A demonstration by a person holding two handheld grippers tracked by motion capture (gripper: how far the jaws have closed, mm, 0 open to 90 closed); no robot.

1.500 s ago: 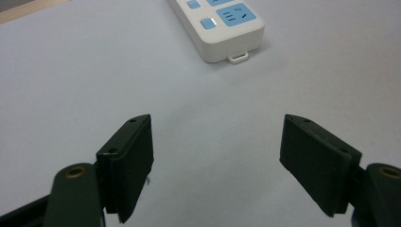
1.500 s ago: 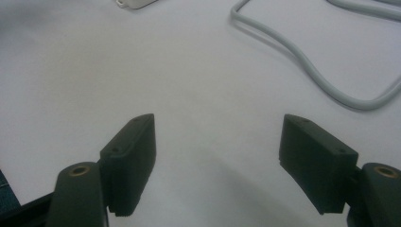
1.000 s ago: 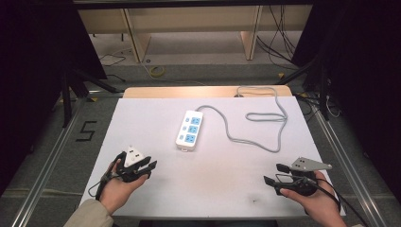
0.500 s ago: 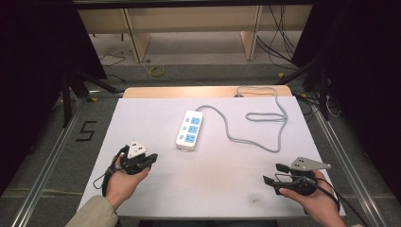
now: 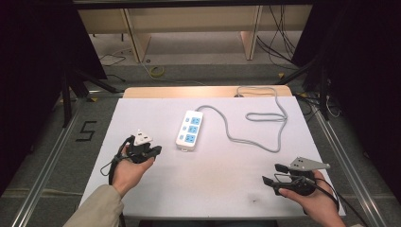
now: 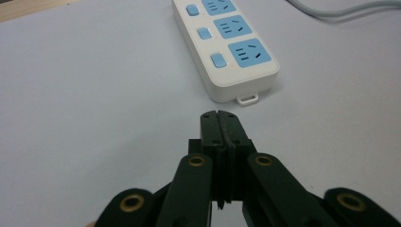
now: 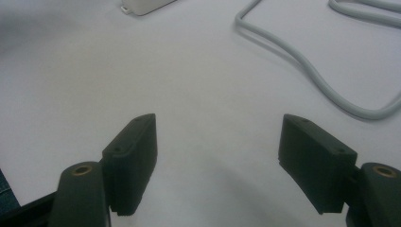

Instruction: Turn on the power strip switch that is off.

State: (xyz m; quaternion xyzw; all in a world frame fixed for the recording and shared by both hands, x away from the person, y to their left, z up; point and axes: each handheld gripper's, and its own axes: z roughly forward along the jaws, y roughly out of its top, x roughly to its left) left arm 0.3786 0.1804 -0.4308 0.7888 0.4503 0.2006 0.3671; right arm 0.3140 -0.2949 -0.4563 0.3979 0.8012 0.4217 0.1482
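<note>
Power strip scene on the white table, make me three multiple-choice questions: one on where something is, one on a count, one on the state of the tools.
1. Where does the power strip lie relative to the left tool?
A. Just ahead of it, right of the tool's tip
B. Behind the person's left hand
C. Off the table, on the floor

2. How many blue sockets does the power strip carry?
A. One
B. Three
C. Five

3. How do the two tools stand?
A. Both shut
B. Left open, right shut
C. Left shut, right open

Answers:
1 A, the left gripper view shows the strip's near end just beyond the tips.
2 B, three blue socket faces run along it.
3 C, the left jaws meet, while the right tool has its jaws wide apart.
</note>
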